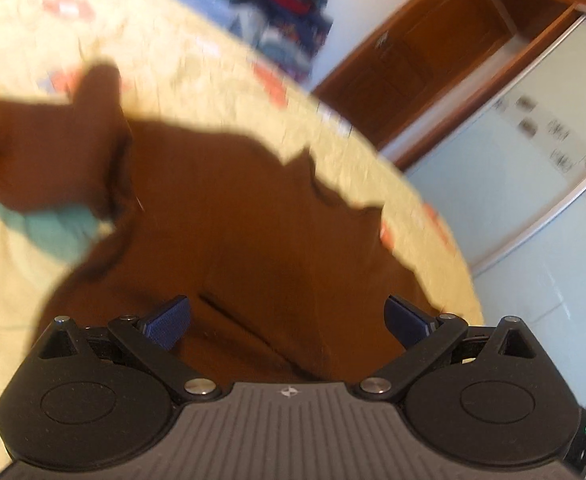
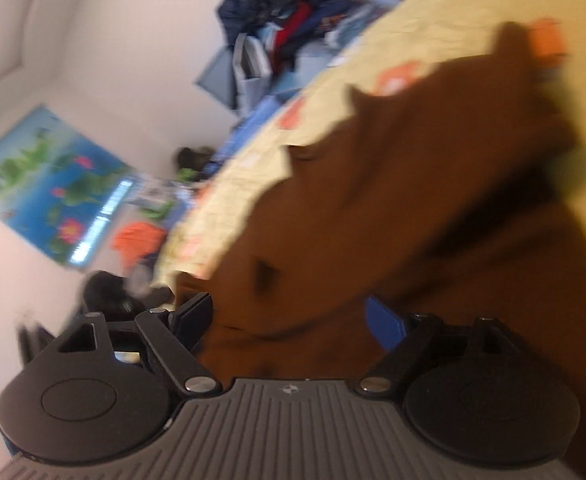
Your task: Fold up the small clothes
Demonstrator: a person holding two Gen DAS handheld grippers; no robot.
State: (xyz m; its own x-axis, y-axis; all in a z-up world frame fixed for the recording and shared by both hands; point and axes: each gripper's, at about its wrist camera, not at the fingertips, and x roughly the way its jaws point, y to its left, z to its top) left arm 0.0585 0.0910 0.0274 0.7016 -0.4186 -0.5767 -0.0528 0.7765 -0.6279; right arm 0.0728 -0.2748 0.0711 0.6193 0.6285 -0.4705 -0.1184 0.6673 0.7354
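Lying spread but rumpled across the pale yellow bedspread (image 1: 221, 64), the brown garment (image 1: 229, 216) shows a ragged far edge and one flap turned up near a teal patch (image 1: 53, 228) at its left side, so the fold looks only partly made and the person seems to be between grasps. The left gripper (image 1: 287, 316) hangs over the near cloth with its jaws wide apart and nothing in them, and the right gripper (image 2: 293, 316) likewise stands wide with brown fabric lying between the fingers but not pinched. The next move probably calls for both to pick out a clean edge or corner, close on it and carry it over evenly; a heap of other clothes (image 2: 293, 16) waits beyond the bed.
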